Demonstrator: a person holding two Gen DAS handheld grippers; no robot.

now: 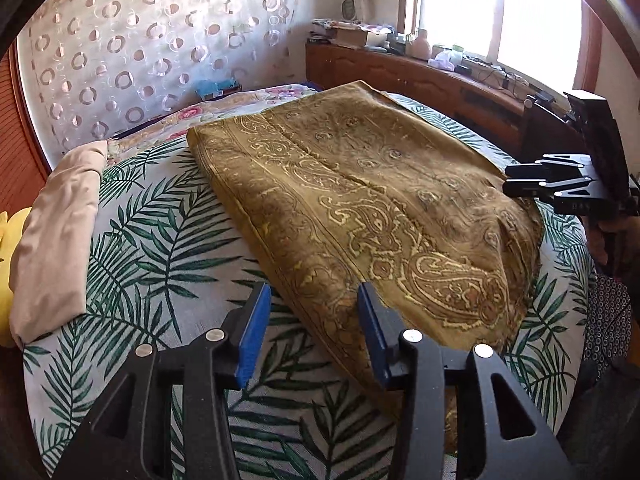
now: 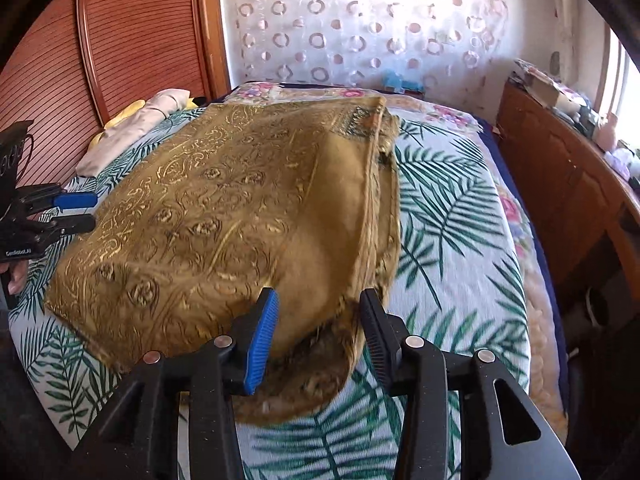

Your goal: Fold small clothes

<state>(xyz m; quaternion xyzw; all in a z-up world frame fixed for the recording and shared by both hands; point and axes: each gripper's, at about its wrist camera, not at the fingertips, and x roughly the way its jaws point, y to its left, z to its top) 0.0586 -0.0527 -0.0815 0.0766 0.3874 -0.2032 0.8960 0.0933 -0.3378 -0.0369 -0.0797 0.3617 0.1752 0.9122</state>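
An olive-gold paisley cloth (image 1: 360, 200) (image 2: 208, 216) lies folded in layers on the palm-leaf bed sheet (image 1: 160, 248). My left gripper (image 1: 313, 296) hovers over the cloth's near left edge. Its blue pads stand apart and the hem runs beneath the gap, untouched. My right gripper (image 2: 320, 300) is over the near right corner, where the layered edges bunch up. Its jaws are also apart and press on nothing. Each gripper shows in the other's view: the right gripper (image 1: 520, 184) at the cloth's right side, the left gripper (image 2: 80, 210) at its left side.
A folded beige garment (image 1: 56, 232) (image 2: 132, 136) lies at the bed's left, beside something yellow (image 1: 8, 248). A floral blanket (image 2: 448, 116) covers the far end. A wooden cabinet (image 2: 560, 184) with clutter runs along the right under a window. Patterned curtain (image 1: 140, 40) behind.
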